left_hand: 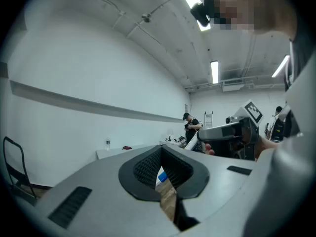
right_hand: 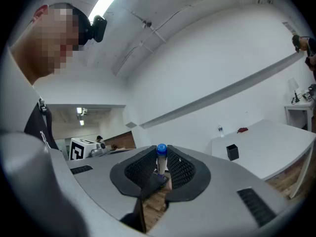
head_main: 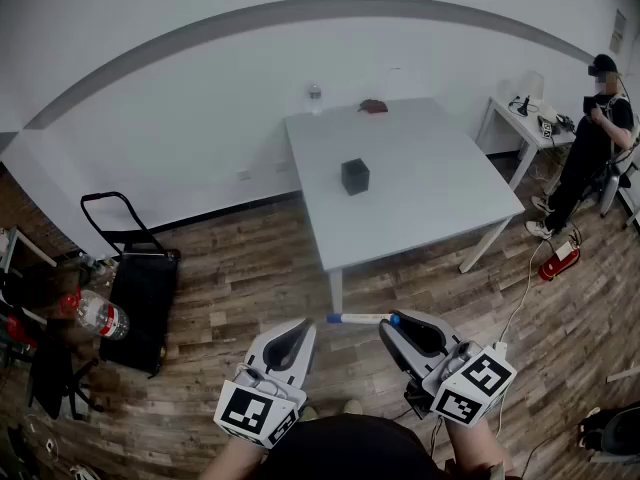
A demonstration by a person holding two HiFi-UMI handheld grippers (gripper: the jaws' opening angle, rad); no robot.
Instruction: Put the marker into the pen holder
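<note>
The right gripper (head_main: 397, 328) is held low over the wood floor (head_main: 250, 268), near of the white worktop (head_main: 440, 198). Its fingers pinch the marker (head_main: 360, 319) at its blue-capped end. The marker lies level, its long axis running left to right. Its capped end is at the right in the grip, and its white barrel points left towards the left gripper (head_main: 298, 332). In the right gripper view the cap stands just above the two ribbed pads, which close on the barrel from both sides.

The left gripper hangs just beside the marker's free end and seems to stay clear of it. Its fingers are pressed together with nothing between them. Through the narrow slit in the left gripper view, a small blue and white bit of the marker shows beyond the tips.

The pen holder (head_main: 355, 176), a small black open-topped box, stands upright about mid-worktop, well apart from the marker. At the far edge of the worktop stand a clear bottle (head_main: 314, 96) and a small red thing (head_main: 373, 106). A person (head_main: 590, 138) stands at the far right beside a small side table (head_main: 510, 118).
</note>
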